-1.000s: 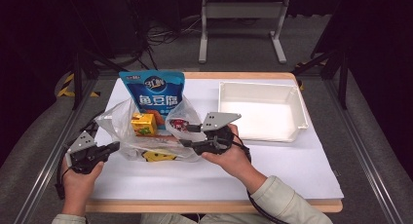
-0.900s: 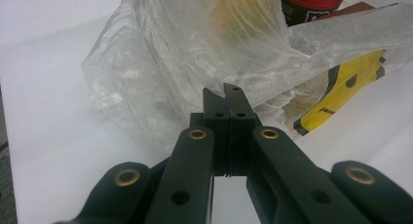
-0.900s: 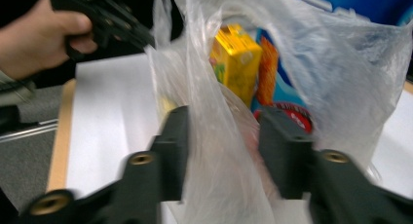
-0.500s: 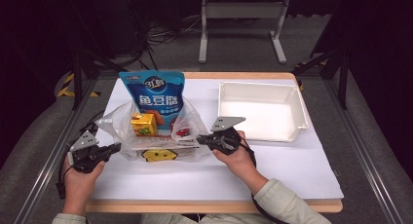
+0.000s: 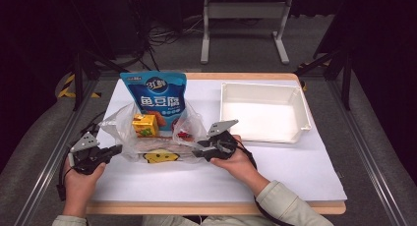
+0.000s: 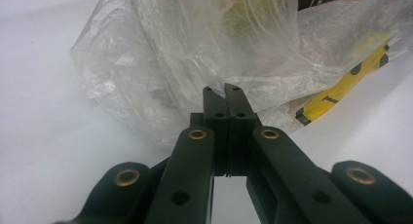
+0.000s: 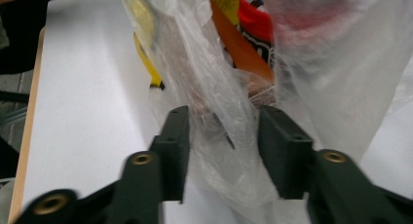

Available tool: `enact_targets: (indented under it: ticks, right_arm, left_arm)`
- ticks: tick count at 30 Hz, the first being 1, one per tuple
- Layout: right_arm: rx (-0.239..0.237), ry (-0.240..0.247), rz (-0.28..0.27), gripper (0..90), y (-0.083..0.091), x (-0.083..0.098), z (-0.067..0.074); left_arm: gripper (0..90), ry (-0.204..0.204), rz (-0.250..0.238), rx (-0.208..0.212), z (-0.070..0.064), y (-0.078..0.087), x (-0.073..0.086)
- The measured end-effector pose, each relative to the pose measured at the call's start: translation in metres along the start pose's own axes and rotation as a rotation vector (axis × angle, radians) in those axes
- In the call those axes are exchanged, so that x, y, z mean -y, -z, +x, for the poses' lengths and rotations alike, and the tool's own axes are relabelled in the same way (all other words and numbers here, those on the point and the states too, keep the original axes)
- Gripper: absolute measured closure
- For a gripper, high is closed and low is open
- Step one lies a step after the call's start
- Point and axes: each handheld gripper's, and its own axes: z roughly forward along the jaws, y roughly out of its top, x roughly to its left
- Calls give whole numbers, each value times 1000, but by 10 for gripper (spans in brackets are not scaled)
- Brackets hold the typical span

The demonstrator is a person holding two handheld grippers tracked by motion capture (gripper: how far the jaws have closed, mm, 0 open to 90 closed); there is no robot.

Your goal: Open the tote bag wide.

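Observation:
A clear plastic bag point(image 5: 120, 125) lies on the white table sheet. It holds a blue snack pouch point(image 5: 156, 96), a yellow juice carton point(image 5: 144, 125), a red packet point(image 5: 183, 135) and a yellow smiley packet point(image 5: 160, 157). My left gripper point(image 5: 118, 148) is at the bag's left edge. In the left gripper view its jaws point(image 6: 224, 90) are pressed together on the film point(image 6: 146, 78). My right gripper point(image 5: 196, 148) is at the bag's right edge. Its jaws point(image 7: 224, 121) have just been opening and stand apart with bunched film point(image 7: 219, 136) between them, the pads not pressing it.
A white empty tray point(image 5: 260, 136) sits at the table's back right, close to my right hand. The table's wooden front edge point(image 5: 216, 207) runs just below both forearms. Bare white sheet point(image 5: 295, 172) lies to the front right.
My right gripper has sunk toward the table at the bag's right edge and shifted slightly right. The left gripper has stayed put.

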Motion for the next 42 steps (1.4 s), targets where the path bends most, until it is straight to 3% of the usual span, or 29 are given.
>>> enact_targets:
  ticks: [3,5,11,16,23,31,33,35,38,42]
  right_arm:
    - [-24,17,31,817,0,1,2]
    - [-31,28,50,877,0,2,3]
    - [-47,39,77,891,-1,5,7]
    - [-51,35,101,893,-3,10,6]
    - [-31,18,141,896,-6,14,1]
    - [1,6,148,897,-8,17,-3]
    - [3,7,149,897,-8,17,-3]
    - [8,7,151,896,-9,18,-2]
    - [5,3,152,896,-10,18,-3]
    - [6,4,154,896,-10,18,-2]
  left_arm:
    - [900,1,5,5,0,0,0]
    - [900,-2,11,12,0,0,0]
    - [900,4,46,26,0,-4,1]
    - [900,40,100,49,5,-12,4]
    - [900,50,147,54,7,-22,6]
    - [900,46,184,69,7,-29,6]
    - [900,59,169,71,7,-25,7]
    - [882,47,147,59,6,-19,5]
    - [787,17,63,55,1,-1,1]
    - [761,-33,-32,52,-10,20,-8]
